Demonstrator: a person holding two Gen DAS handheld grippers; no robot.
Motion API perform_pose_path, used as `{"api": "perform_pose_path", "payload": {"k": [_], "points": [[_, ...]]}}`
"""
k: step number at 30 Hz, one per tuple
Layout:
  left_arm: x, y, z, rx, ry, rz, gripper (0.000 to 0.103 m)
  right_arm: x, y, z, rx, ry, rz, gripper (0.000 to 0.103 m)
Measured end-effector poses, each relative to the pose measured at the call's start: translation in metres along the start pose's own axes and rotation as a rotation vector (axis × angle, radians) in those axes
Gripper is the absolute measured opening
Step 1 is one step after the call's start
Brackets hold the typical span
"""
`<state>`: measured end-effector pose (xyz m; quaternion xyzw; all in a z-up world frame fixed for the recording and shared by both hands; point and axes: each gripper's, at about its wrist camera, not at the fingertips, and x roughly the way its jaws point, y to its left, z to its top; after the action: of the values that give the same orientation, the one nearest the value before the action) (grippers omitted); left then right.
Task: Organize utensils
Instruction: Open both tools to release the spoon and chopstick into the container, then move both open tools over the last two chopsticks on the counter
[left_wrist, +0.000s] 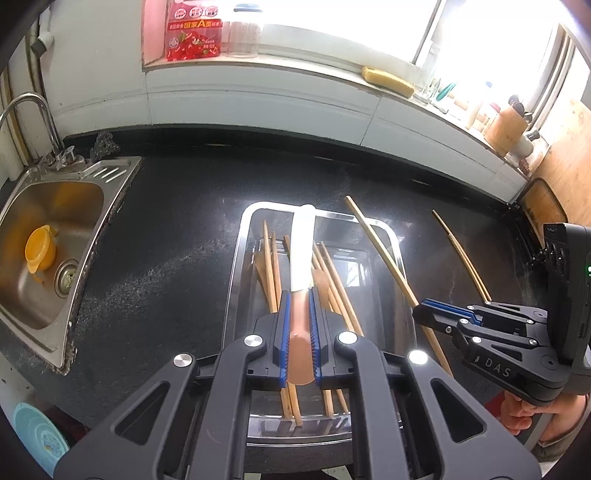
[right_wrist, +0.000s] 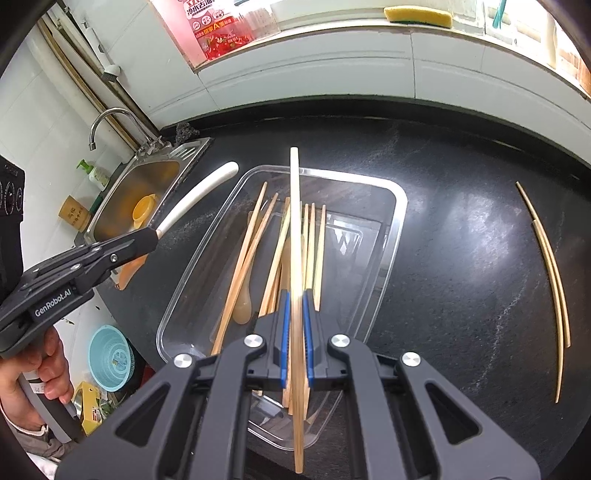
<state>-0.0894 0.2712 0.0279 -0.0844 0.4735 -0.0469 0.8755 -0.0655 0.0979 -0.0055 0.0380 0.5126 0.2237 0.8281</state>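
My left gripper (left_wrist: 300, 295) is shut on a utensil (left_wrist: 303, 251) with a white handle and an orange-pink end, held above a clear tray (left_wrist: 391, 236). The handle points away from me. In the tray lie several wooden chopsticks (left_wrist: 269, 266) and a wooden spoon (right_wrist: 245, 295). My right gripper (right_wrist: 296, 293) is shut on a single chopstick (right_wrist: 294, 221) over the same tray (right_wrist: 399, 199). Each gripper shows in the other's view: the right gripper (left_wrist: 419, 314) at the tray's right, the left gripper (right_wrist: 153, 234) at its left. A loose chopstick pair (right_wrist: 550, 273) lies on the black counter to the right.
A steel sink (left_wrist: 22, 306) with a yellow cup (left_wrist: 40, 251) and a faucet (left_wrist: 33, 107) sits at the left. A yellow sponge (left_wrist: 388, 79) rests on the window sill. A teal basket (right_wrist: 109, 358) stands below the counter edge. A person's hand (right_wrist: 44, 376) holds the left gripper's grip.
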Motion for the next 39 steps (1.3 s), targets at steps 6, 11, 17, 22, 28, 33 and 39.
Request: {"api": "perform_pose_path", "payload": {"k": [6,11,17,22,28,33,39], "points": [[0.009,0.014,0.012,-0.099,0.026,0.024,0.074,0.010,-0.002,-0.004,-0.001,0.045,-0.042,0.013],[-0.014,0.028,0.039,-0.151,-0.084,0.091,0.097,-0.002,0.002,-0.007,-0.107,-0.014,-0.153,0.097],[-0.009,0.010,0.055,-0.113,-0.093,0.110,0.097,-0.012,-0.024,-0.009,-0.093,-0.037,-0.221,0.097],[0.018,-0.027,0.056,-0.045,-0.042,0.072,0.097,-0.018,-0.053,-0.016,-0.037,-0.009,-0.237,0.097],[0.049,-0.077,0.059,0.021,0.012,0.022,0.097,-0.032,-0.097,-0.027,0.028,0.010,-0.273,0.097],[0.073,-0.121,0.063,0.064,0.047,-0.019,0.097,-0.044,-0.142,-0.035,0.086,0.026,-0.299,0.097],[0.102,-0.175,0.064,0.105,0.097,-0.061,0.097,-0.055,-0.192,-0.044,0.134,0.040,-0.323,0.097]]}}
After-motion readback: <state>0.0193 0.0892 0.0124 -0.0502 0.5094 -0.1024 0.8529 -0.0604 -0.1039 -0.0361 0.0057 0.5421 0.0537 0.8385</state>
